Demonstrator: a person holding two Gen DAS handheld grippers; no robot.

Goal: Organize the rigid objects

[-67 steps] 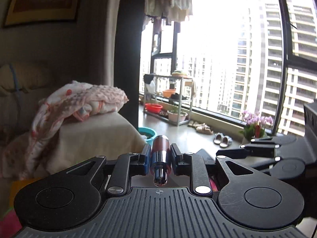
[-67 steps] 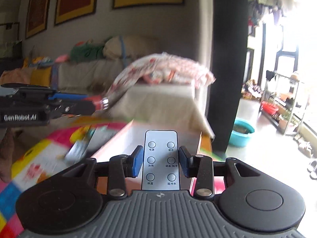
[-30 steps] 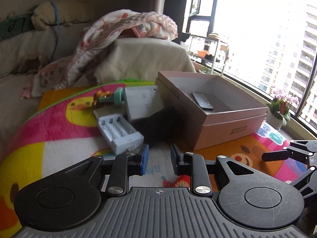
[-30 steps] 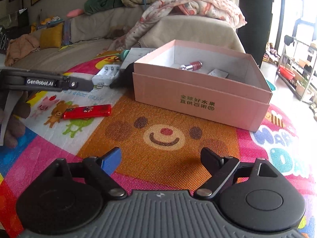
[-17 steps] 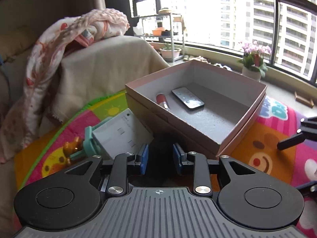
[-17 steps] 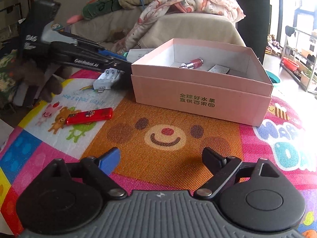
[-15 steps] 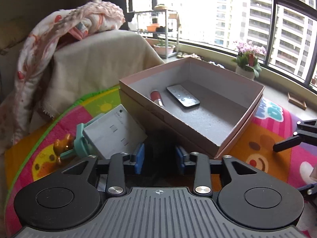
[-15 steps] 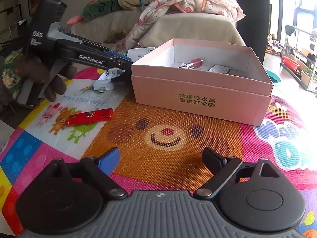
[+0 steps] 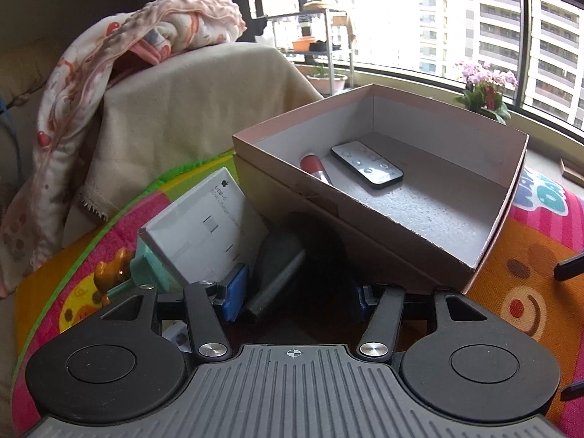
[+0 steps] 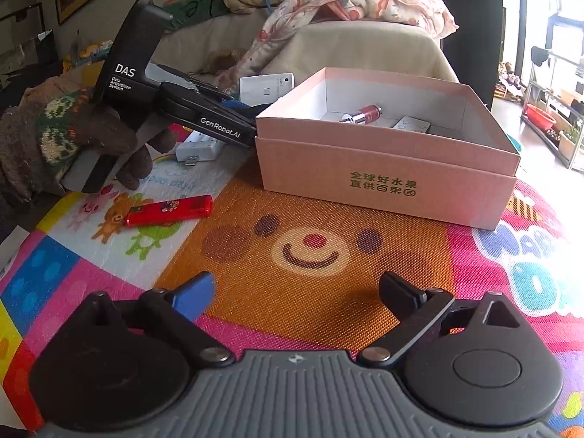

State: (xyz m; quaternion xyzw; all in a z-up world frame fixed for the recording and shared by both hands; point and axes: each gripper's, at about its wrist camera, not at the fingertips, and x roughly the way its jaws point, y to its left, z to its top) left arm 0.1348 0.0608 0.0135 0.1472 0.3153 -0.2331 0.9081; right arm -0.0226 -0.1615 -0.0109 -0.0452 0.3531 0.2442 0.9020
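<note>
A: Count with me. One open pink cardboard box [image 10: 387,168] on the colourful cartoon play mat [image 10: 310,255], and two things inside it: one red-and-silver cylindrical tube [image 10: 365,113] and one flat grey remote control with round buttons [image 9: 367,164], lying side by side on the box floor.

B: And outside the box?

A: One red lighter [image 10: 168,211] flat on the mat, well apart from the box. One white battery charger with slots [image 10: 200,149] near the box's left corner. One white rectangular USB-C carton [image 9: 204,230] leaning just beside the box wall, with one teal-and-brown toy piece [image 9: 120,277] against it.

B: The left hand-held gripper [image 9: 297,294]?

A: Down by that corner, held in a brown knitted glove [image 10: 73,138]. Its jaws have just been opening and stand partly apart around one dark grey rounded object [image 9: 281,255] wedged between the carton and the box; the blue pads do not press on it.

B: And the right hand-held gripper [image 10: 295,292]?

A: Released, its jaws have just been widening, nothing between them, only the orange bear face of the mat below. Behind it all, one beige sofa [image 10: 365,51] with one pink patterned blanket [image 10: 365,0] draped on top
</note>
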